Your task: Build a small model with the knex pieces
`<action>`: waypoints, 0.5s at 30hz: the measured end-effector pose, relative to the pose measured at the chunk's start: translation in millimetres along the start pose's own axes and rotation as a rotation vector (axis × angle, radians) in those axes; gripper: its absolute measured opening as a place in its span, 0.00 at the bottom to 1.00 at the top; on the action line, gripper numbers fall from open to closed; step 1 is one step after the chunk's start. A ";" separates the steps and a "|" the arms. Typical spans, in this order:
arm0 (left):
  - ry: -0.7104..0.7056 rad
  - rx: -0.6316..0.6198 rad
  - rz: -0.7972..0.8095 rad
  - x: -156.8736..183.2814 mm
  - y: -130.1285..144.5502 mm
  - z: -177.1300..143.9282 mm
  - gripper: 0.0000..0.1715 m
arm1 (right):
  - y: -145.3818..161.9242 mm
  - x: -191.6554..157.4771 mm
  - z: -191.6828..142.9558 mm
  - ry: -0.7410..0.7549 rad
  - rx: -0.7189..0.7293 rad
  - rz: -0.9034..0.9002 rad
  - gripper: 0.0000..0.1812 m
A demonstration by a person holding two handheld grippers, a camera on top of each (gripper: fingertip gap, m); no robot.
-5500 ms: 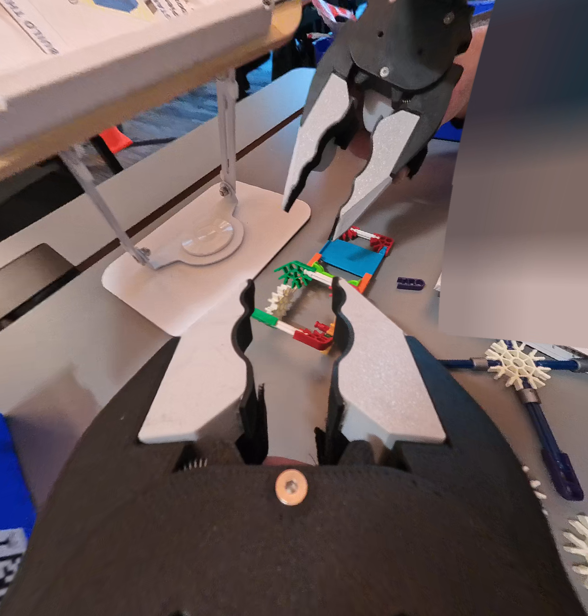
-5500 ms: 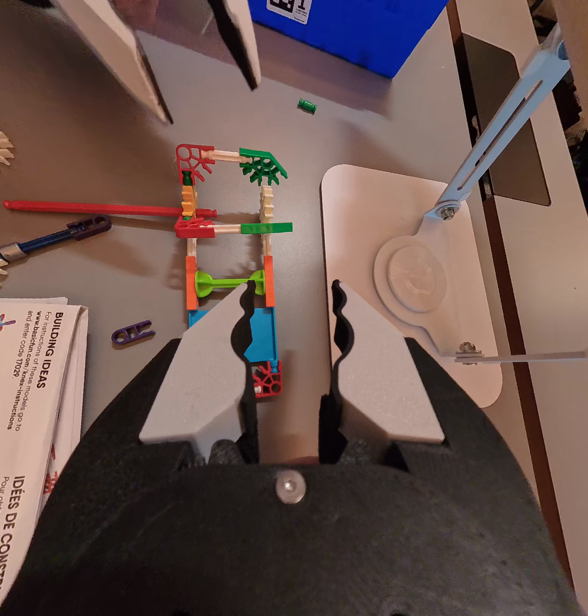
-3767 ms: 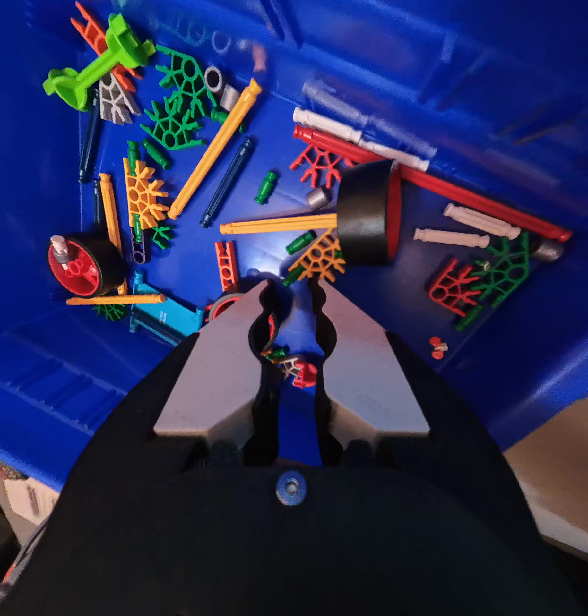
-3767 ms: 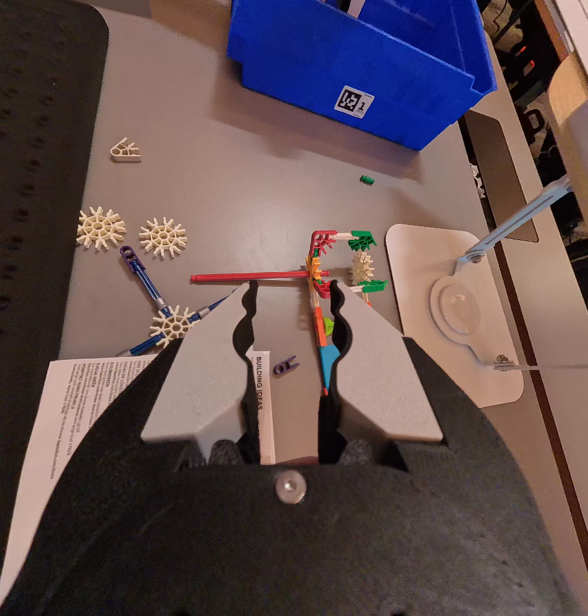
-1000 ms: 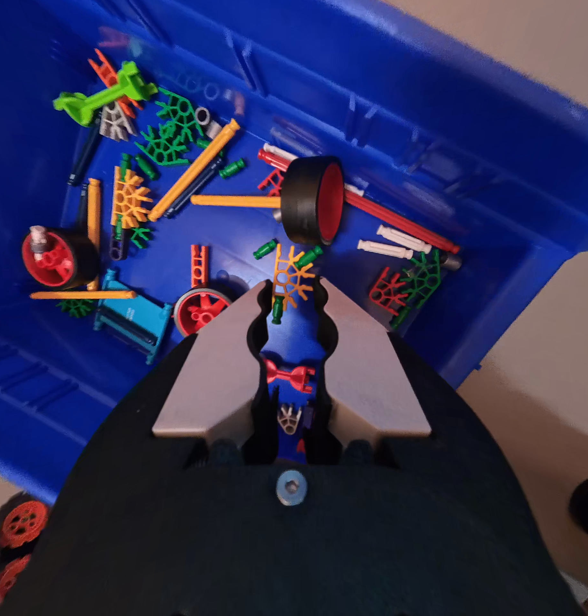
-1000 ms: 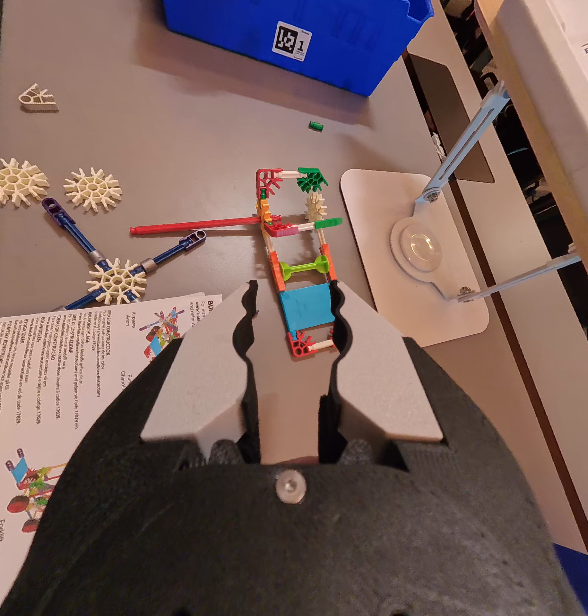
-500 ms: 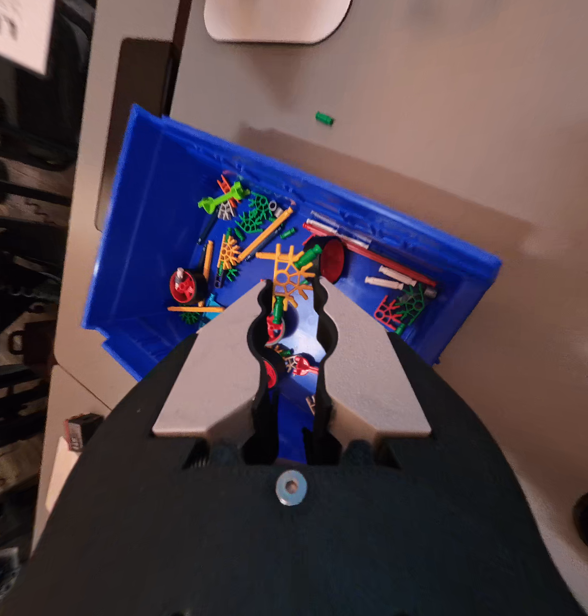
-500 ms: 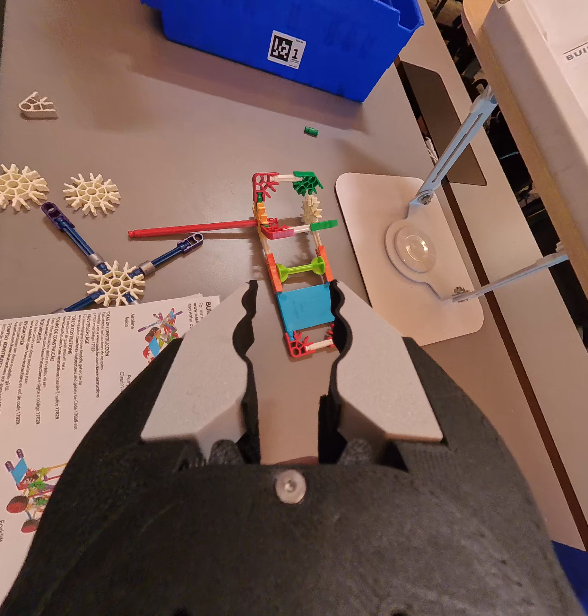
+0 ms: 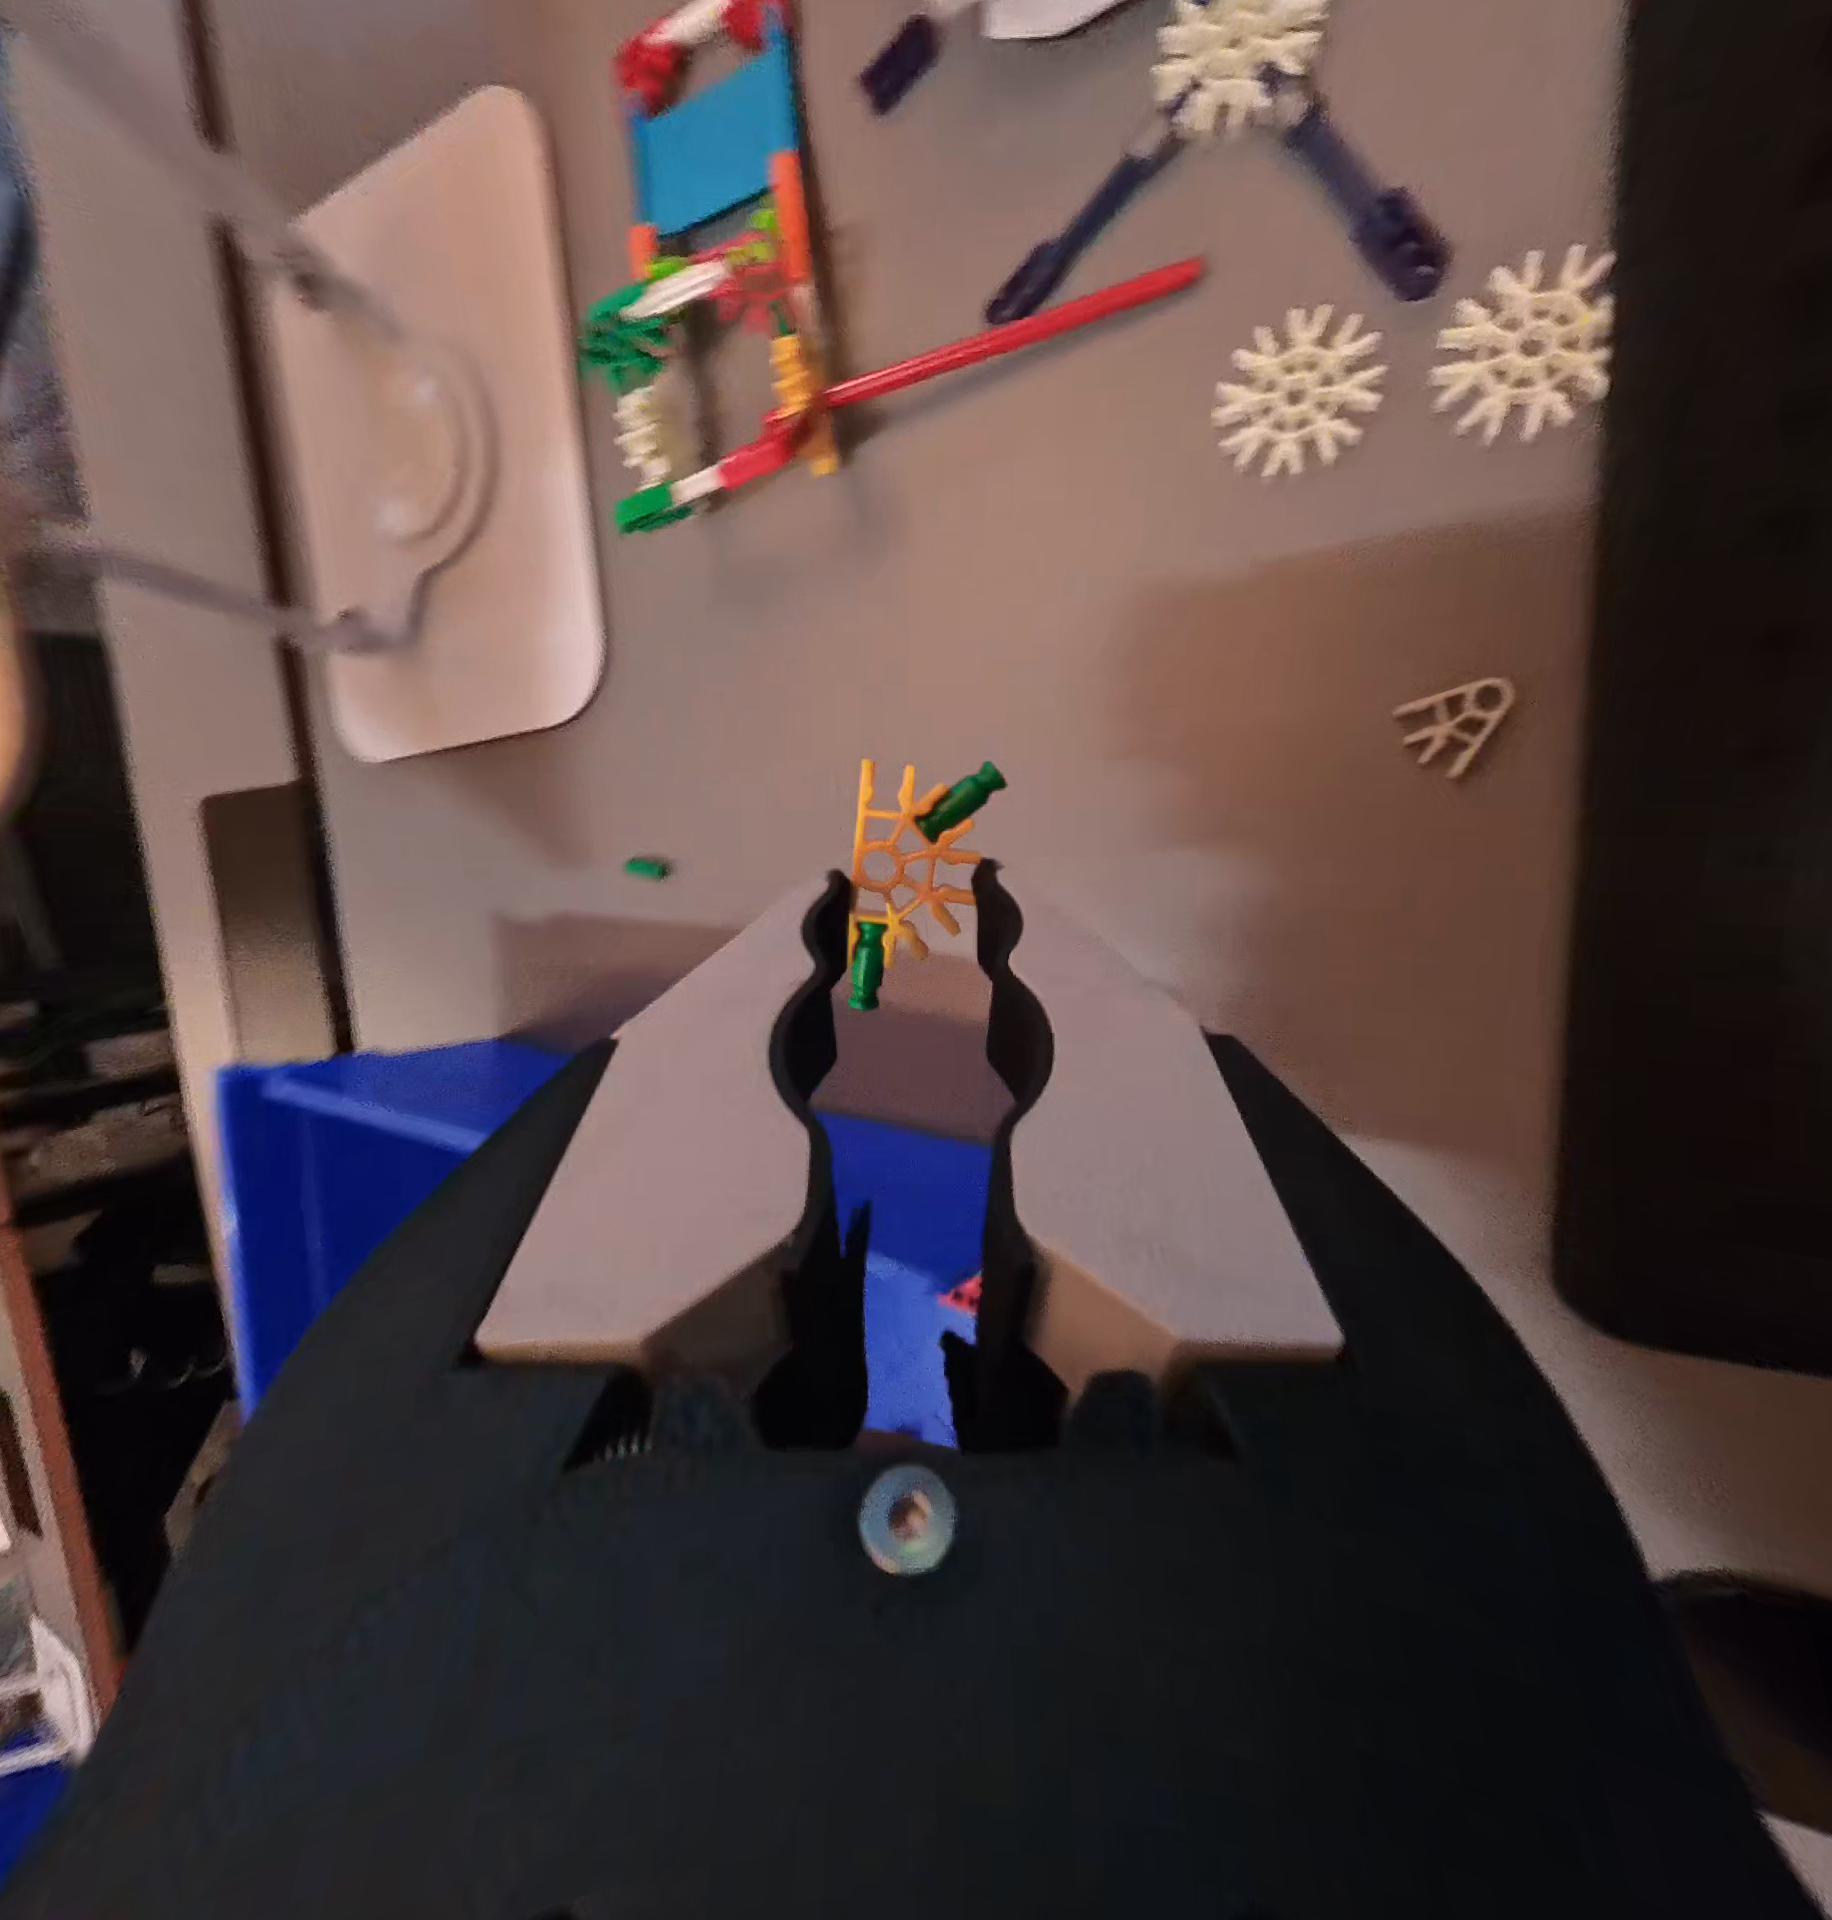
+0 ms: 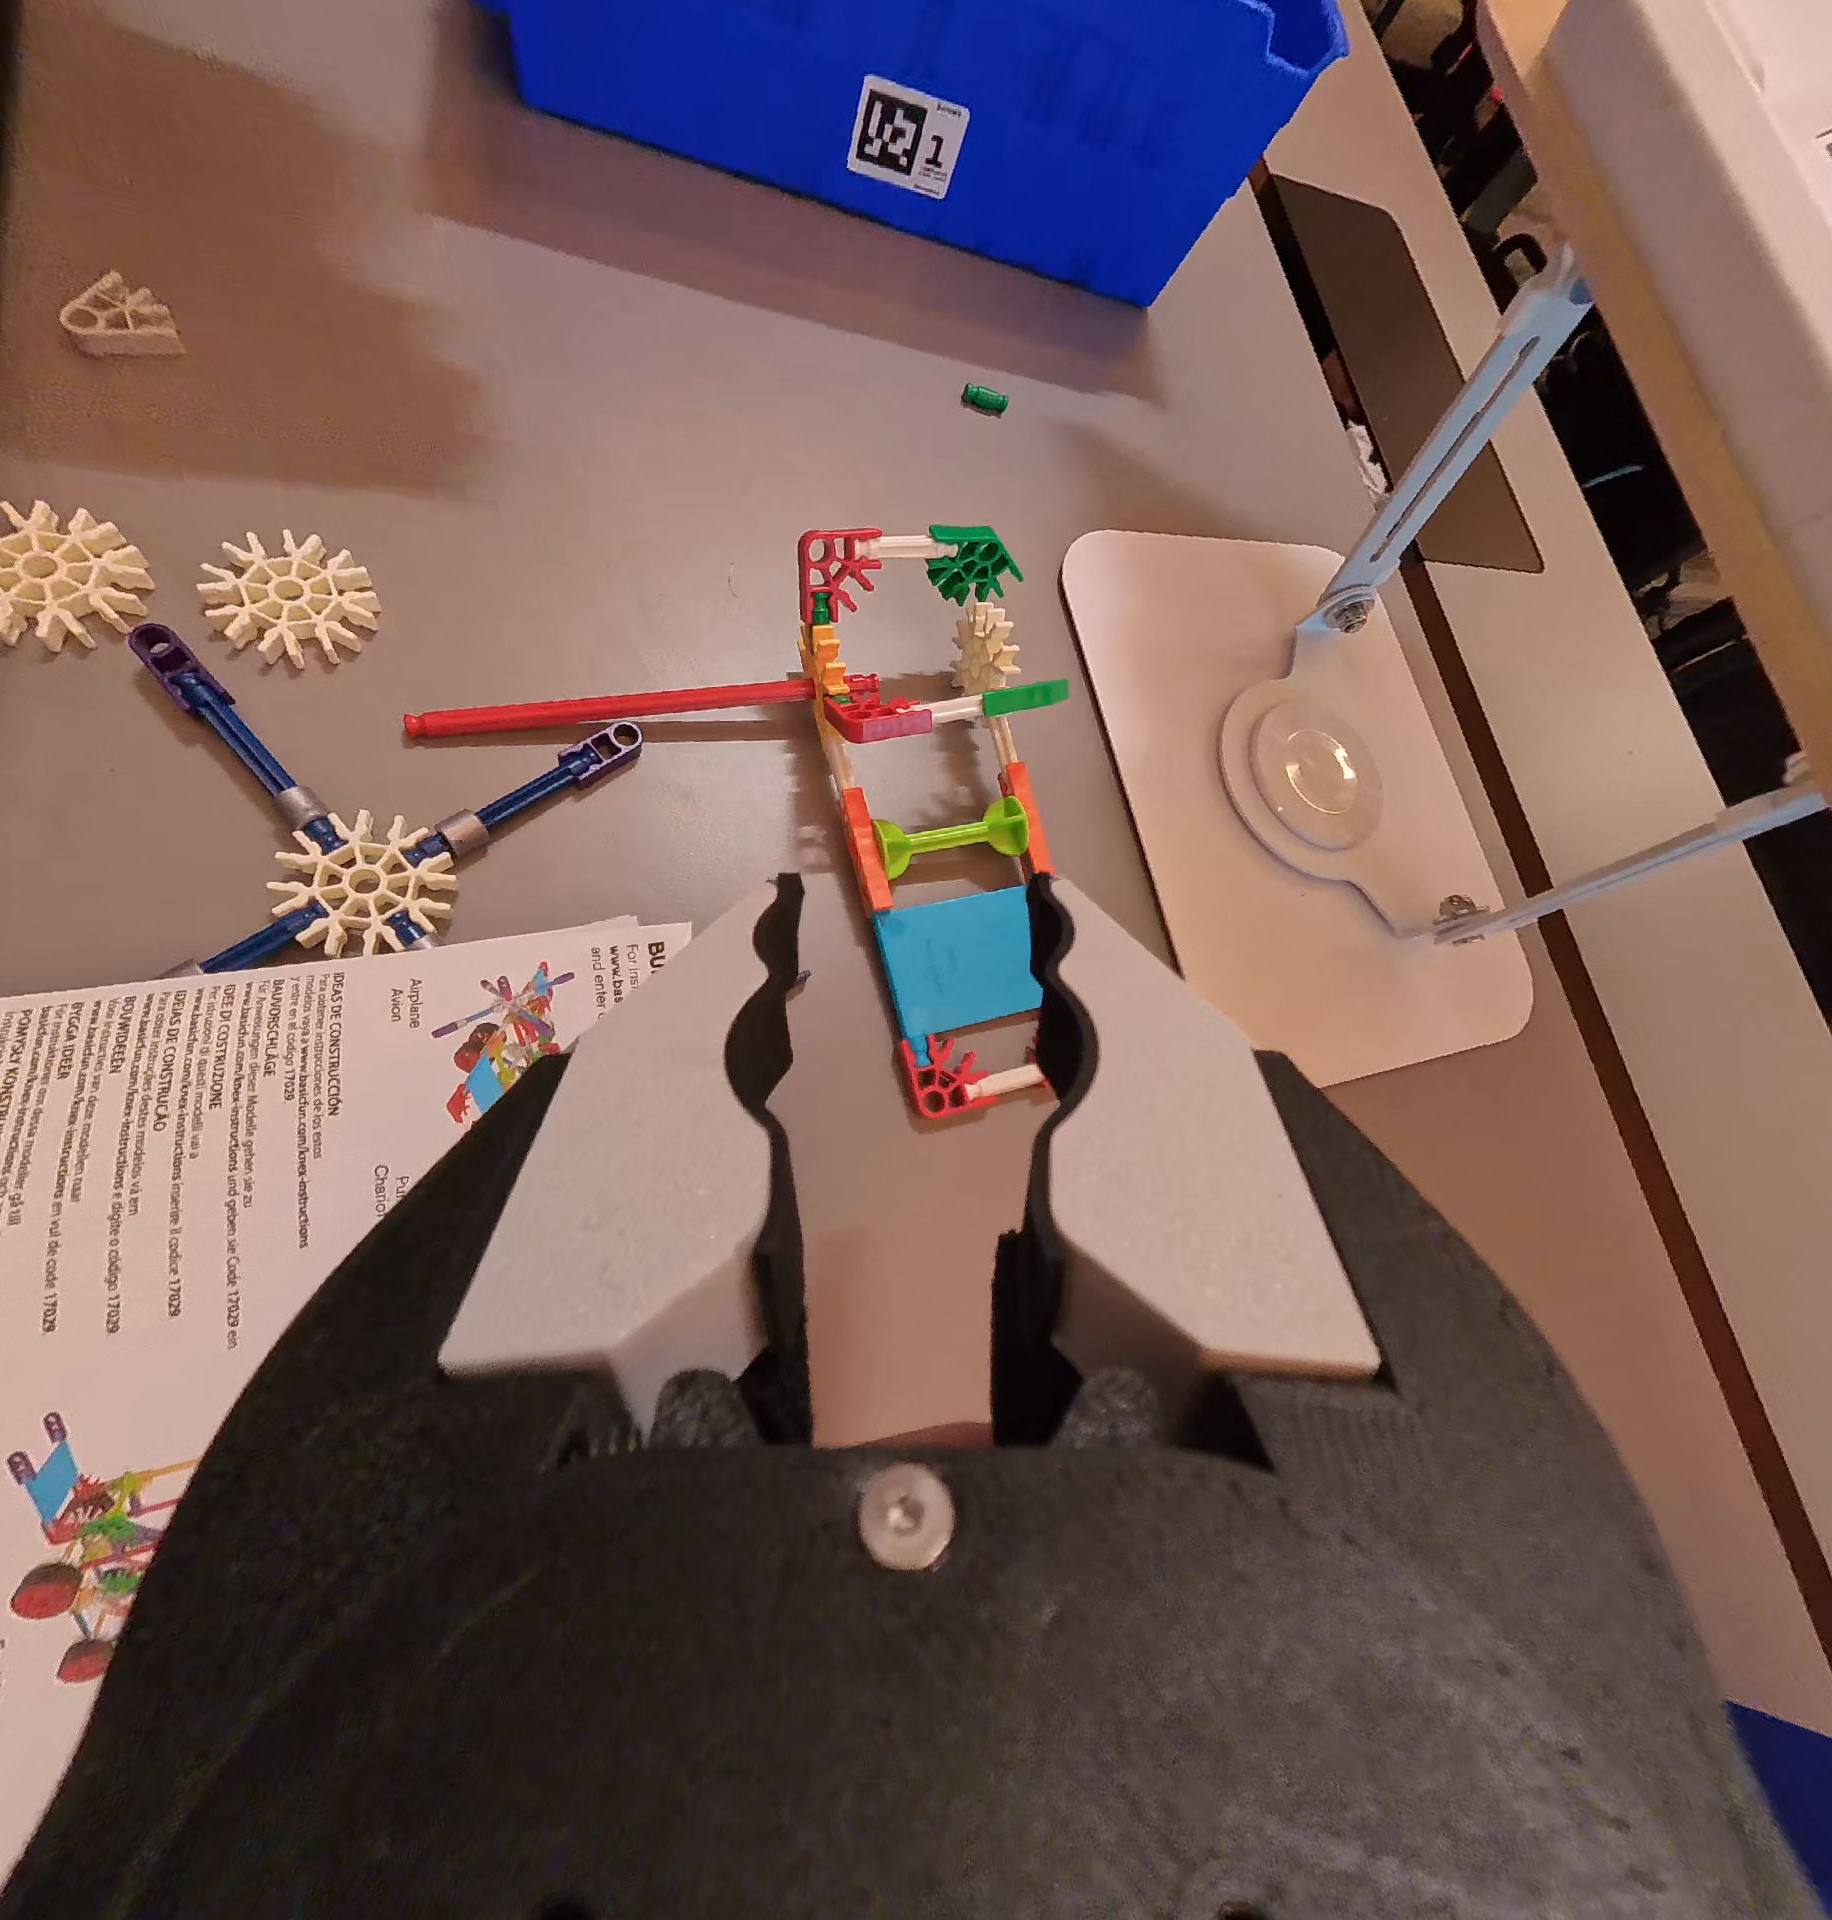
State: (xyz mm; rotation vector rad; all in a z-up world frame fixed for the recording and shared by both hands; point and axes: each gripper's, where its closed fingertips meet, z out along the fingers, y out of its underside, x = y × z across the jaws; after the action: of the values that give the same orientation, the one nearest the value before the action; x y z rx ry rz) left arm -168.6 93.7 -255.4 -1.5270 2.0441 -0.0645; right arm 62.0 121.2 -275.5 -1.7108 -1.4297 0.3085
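Observation:
My left gripper (image 9: pixel 907 883) is shut on an orange snowflake-shaped connector (image 9: pixel 904 862) with two short green rods stuck in it, one at the top (image 9: pixel 960 795) and one at the bottom (image 9: pixel 866 966). It holds the piece in the air above the grey table, past the blue bin (image 9: pixel 392 1143). My right gripper (image 10: pixel 912 894) is open and empty, hovering over the near end of a flat multicoloured frame model (image 10: pixel 927 810) with a light-blue panel (image 10: pixel 953 961) and a long red rod (image 10: pixel 611 709). The model also shows in the left wrist view (image 9: pixel 720 270).
The blue bin (image 10: pixel 891 125) stands at the far side. A white stand base (image 10: pixel 1276 790) with metal arms lies right of the model. White snowflake connectors (image 10: pixel 288 594), a blue-rod star (image 10: pixel 361 883), a loose green rod (image 10: pixel 985 397) and instruction sheets (image 10: pixel 216 1122) lie left. Some 25 centimeters of space lies between my two pairs of fingers.
My left gripper has lifted the orange connector out of the blue bin and swung over the table toward the model. The right gripper has stayed open above the model, barely moving.

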 end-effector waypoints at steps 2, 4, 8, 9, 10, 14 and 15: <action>0.084 -0.008 0.020 23.7 -7.5 24.3 0.13 | 1.5 -1.2 2.4 -0.007 -0.005 0.001 0.24; 0.128 -0.032 0.026 38.8 -8.7 48.1 0.13 | 3.5 -2.0 4.5 -0.010 -0.011 0.002 0.24; 0.265 -0.035 0.019 73.5 -9.5 76.1 0.13 | 6.2 -2.2 6.9 -0.011 -0.020 0.004 0.24; 0.280 -0.033 0.031 79.0 -9.5 78.6 0.13 | 7.0 -2.0 7.4 -0.010 -0.023 0.004 0.24; 0.283 -0.026 0.024 80.6 -10.6 80.5 0.13 | 7.8 -1.6 8.2 -0.010 -0.024 0.005 0.24; 0.289 0.014 -0.020 79.8 -16.6 77.0 0.25 | 11.7 -0.5 11.8 -0.013 -0.034 0.018 0.24; 0.287 0.032 -0.013 79.8 -19.9 72.0 0.27 | 12.6 -0.2 12.8 -0.013 -0.037 0.020 0.24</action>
State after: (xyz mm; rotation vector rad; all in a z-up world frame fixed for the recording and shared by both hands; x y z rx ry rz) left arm -131.4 37.0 -341.1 -1.5864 2.2410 -0.3378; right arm 62.0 127.1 -292.4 -1.7570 -1.4362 0.3068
